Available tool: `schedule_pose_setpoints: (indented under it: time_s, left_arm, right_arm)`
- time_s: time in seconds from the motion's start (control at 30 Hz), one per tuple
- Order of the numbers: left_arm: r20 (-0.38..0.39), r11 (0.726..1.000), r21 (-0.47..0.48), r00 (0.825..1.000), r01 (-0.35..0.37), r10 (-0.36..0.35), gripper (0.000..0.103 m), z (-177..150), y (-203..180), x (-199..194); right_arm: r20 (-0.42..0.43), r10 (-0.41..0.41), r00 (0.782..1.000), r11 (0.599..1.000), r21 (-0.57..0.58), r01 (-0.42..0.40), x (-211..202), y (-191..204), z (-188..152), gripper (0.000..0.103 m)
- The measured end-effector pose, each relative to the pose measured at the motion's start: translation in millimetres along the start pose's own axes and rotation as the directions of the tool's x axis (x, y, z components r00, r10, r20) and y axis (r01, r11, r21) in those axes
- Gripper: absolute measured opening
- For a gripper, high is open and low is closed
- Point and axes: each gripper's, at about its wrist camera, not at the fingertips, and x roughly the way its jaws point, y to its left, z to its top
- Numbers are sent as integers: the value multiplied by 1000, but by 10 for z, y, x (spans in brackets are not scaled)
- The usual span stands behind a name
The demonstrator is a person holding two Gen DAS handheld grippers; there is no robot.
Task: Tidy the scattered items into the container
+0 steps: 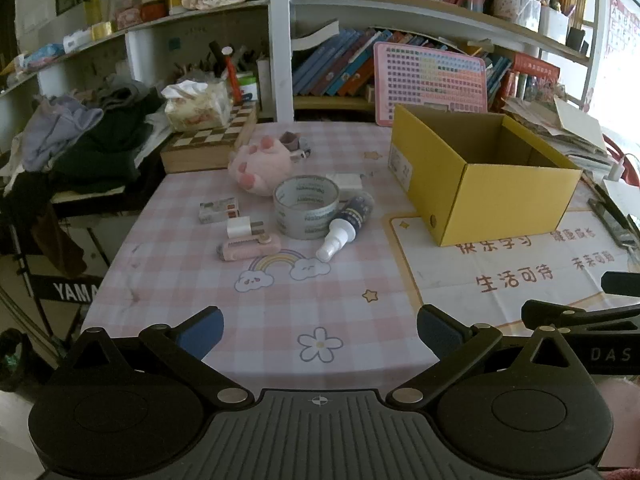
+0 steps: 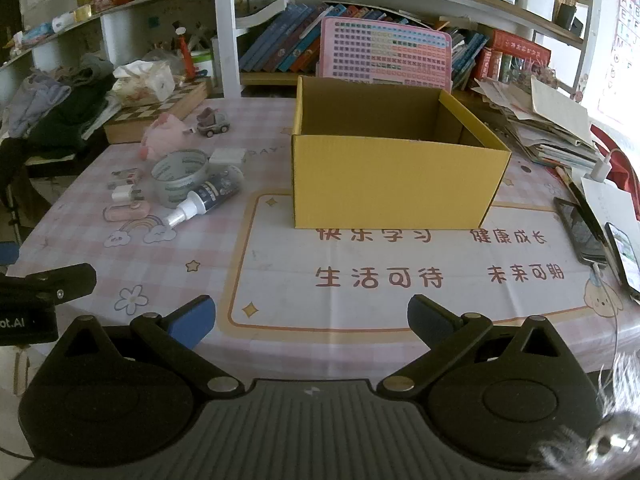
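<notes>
Pink-checked cloth covers the tabletop (image 1: 208, 288), printed with a rainbow, clouds and a framed panel of Chinese characters. Largest on it is the yellow cardboard box (image 2: 394, 184), open at the top and standing toward the far right part of the tabletop, its near wall touching the top border of the printed panel; what I can see of its inside looks bare.

Left of the box lies the scattered cluster. A pink plush paw (image 1: 262, 166) sits farthest back, near a chessboard box (image 1: 210, 142) at the far left edge. A small toy car (image 2: 212, 123) stands just beside the plush. In front of the plush a roll of clear tape (image 1: 306, 210) rests flat, with a white block (image 1: 346, 181) just behind it. A dark spray bottle (image 1: 348, 226) lies on its side against the roll, white nozzle pointing toward the near edge. Left of the tape are a small printed packet (image 1: 220, 210), a white plug adapter (image 1: 242, 228) and, closest to the near edge, a pink utility cutter (image 1: 250, 249) just above the rainbow print.

Both tongs hover over the near edge, well apart from everything. The left gripper (image 1: 320, 330) is spread wide and holds nothing; the right gripper (image 2: 312, 320) is likewise spread wide and holds nothing.
</notes>
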Motion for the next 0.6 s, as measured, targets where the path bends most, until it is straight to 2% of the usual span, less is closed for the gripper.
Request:
schedule_pose_setpoints:
  time_s: [0.6]
  left_arm:
    - [0,1000,0,1000,5,-5,103,10,-2,6]
  right_arm:
    - [-7,-2,1000,1000,6,2,21,21,14,103]
